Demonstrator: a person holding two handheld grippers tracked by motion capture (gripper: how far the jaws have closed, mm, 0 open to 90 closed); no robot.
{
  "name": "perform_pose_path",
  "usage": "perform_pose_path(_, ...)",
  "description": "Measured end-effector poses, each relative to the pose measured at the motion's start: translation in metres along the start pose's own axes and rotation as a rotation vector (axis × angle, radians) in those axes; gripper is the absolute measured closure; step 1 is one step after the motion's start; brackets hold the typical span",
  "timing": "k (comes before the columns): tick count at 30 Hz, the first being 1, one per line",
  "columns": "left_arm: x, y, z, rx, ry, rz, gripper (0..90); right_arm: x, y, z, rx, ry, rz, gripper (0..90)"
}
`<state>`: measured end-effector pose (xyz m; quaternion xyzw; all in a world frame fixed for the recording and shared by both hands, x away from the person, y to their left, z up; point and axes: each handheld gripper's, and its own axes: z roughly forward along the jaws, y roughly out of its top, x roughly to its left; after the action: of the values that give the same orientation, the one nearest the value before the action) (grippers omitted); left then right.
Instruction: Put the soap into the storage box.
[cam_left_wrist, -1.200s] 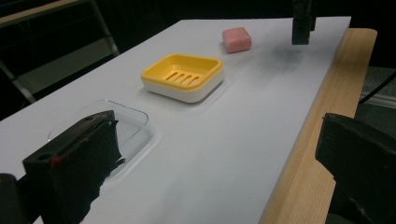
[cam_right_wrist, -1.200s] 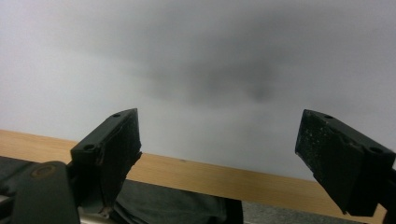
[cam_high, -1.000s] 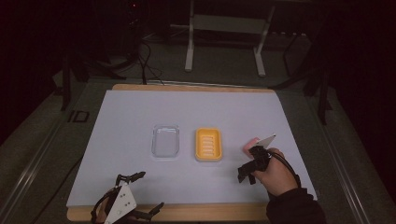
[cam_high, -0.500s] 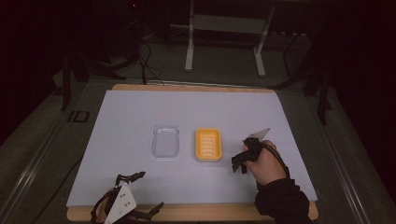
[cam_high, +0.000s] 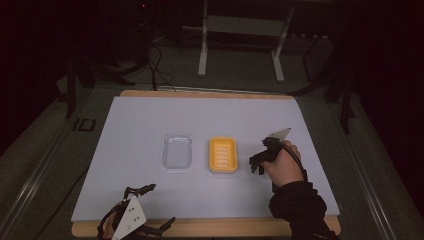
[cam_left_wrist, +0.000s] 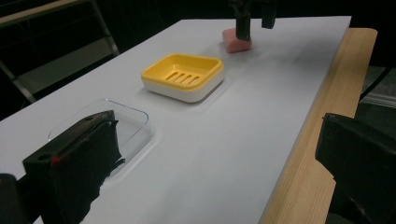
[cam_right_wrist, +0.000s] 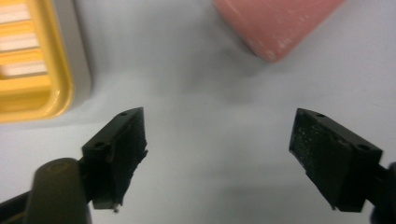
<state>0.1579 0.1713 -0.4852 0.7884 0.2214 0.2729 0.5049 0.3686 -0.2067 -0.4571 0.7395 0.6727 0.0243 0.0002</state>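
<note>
A pink soap bar (cam_right_wrist: 275, 23) lies on the white table top, also seen far off as the pink soap bar (cam_left_wrist: 236, 41). A yellow soap dish (cam_high: 223, 155) sits at mid-table, with a clear plastic tray (cam_high: 177, 151) to its left. My right gripper (cam_high: 256, 167) points down at bare table between the yellow dish (cam_right_wrist: 32, 65) and the soap. Its jaws stand open, and the right gripper (cam_right_wrist: 215, 154) has nothing between them. My left gripper (cam_high: 160, 204) rests at the table's front edge. The left gripper (cam_left_wrist: 219, 140) is wide open and empty, aimed toward the clear tray (cam_left_wrist: 126, 116).
The white table top (cam_high: 150, 120) has a wooden rim (cam_left_wrist: 322, 93) along its front. Dark floor, cables and a metal stand (cam_high: 240, 45) lie beyond the far edge. A hand and dark sleeve (cam_high: 295, 200) come in at the bottom right.
My right gripper has moved left toward the yellow dish, and the hand now covers the pink soap in the high view. The left gripper has stayed put.
</note>
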Motion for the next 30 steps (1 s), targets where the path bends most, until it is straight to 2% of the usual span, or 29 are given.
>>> perform_pose_path(3,0.0,0.0,0.0,0.0,0.0,-0.001,0.5,0.0,0.004,-0.005,-0.031,-0.01,0.016,17.5)
perform_pose_path(6,0.0,0.0,0.0,0.0,-0.001,0.0,0.5,-0.001,0.01,-0.011,-0.085,0.019,0.042,17.3)
perform_pose_path(9,0.0,0.0,0.0,0.001,-0.001,0.001,0.5,0.001,0.015,-0.015,-0.135,-0.008,0.056,19.0)
perform_pose_path(11,0.0,0.0,0.0,0.001,0.0,0.001,0.5,0.002,0.018,-0.017,-0.141,-0.022,0.095,19.5)
perform_pose_path(14,0.0,0.0,0.0,0.001,-0.001,0.002,0.5,0.003,0.025,-0.018,-0.181,-0.025,0.161,19.6)
perform_pose_path(18,0.0,0.0,-0.001,-0.001,-0.001,0.002,0.5,0.005,0.03,-0.016,-0.236,-0.067,0.211,23.5)
perform_pose_path(21,0.0,0.0,-0.001,0.002,0.0,0.004,0.5,0.002,0.035,-0.014,-0.257,-0.073,0.26,23.7)
perform_pose_path(24,0.0,0.0,0.0,0.003,0.001,0.006,0.5,-0.001,0.039,-0.01,-0.247,-0.062,0.3,23.6)
perform_pose_path(27,0.0,0.0,-0.001,0.003,0.0,0.006,0.5,-0.004,0.043,-0.007,-0.261,-0.076,0.336,23.7)
perform_pose_path(28,0.0,0.0,-0.001,0.002,0.0,0.005,0.5,-0.005,0.045,-0.006,-0.265,-0.066,0.354,23.7)
perform_pose_path(30,0.0,0.0,-0.001,0.003,0.0,0.005,0.5,-0.005,0.046,-0.004,-0.274,-0.081,0.36,23.7)
